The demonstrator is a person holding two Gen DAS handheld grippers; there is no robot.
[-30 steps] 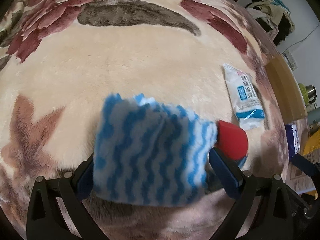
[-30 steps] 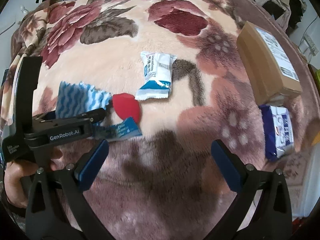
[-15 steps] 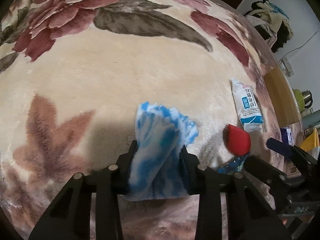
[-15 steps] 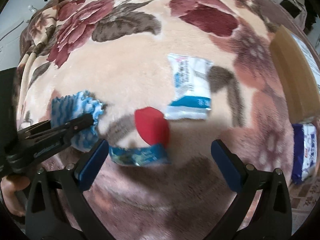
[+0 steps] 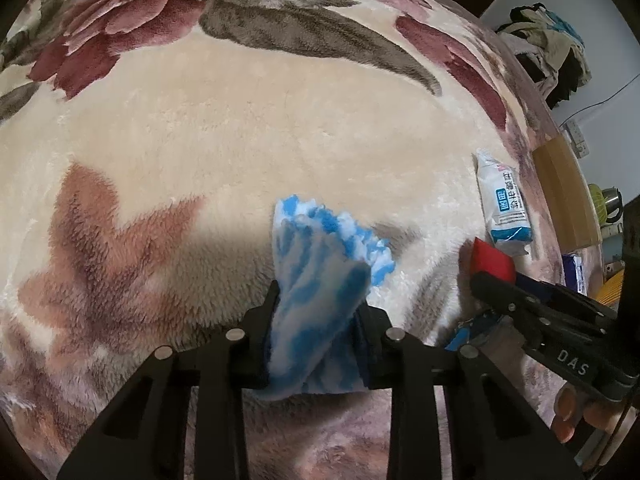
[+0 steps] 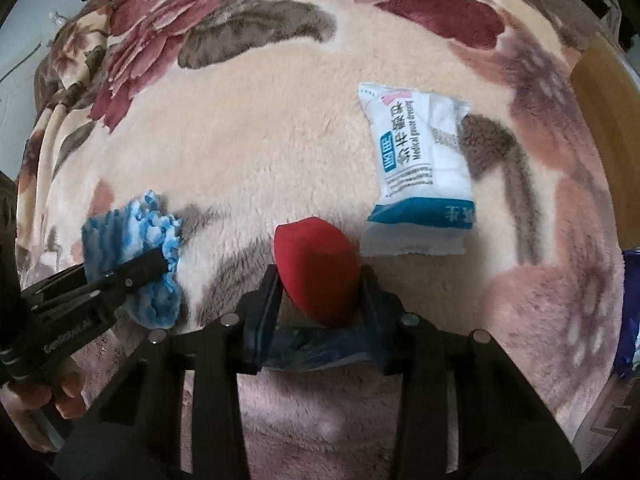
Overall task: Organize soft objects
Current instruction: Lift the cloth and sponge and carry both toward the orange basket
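A blue-and-white striped fuzzy cloth (image 5: 320,264) lies bunched on the floral blanket (image 5: 240,140). My left gripper (image 5: 316,300) is shut on it, pinching it into a narrow fold. The right wrist view shows the same cloth (image 6: 132,232) at the left with that gripper's finger across it. A red sponge (image 6: 316,268) sits between the pads of my right gripper (image 6: 320,276), whose jaws are closing and touch it on both sides. In the left wrist view the red sponge (image 5: 490,260) shows at the right, behind the right gripper's fingers (image 5: 500,288).
A blue printed wrapper (image 6: 316,348) lies under the sponge. Just beyond it is a white gauze packet (image 6: 420,184). A cardboard box (image 6: 600,92) and a dark blue pack (image 6: 630,312) sit at the blanket's right edge. A hand (image 6: 36,400) holds the left gripper.
The left jaws came together on the cloth and squeezed it from a flat sheet into a fold. The right gripper came down over the red sponge and its jaws narrowed onto it.
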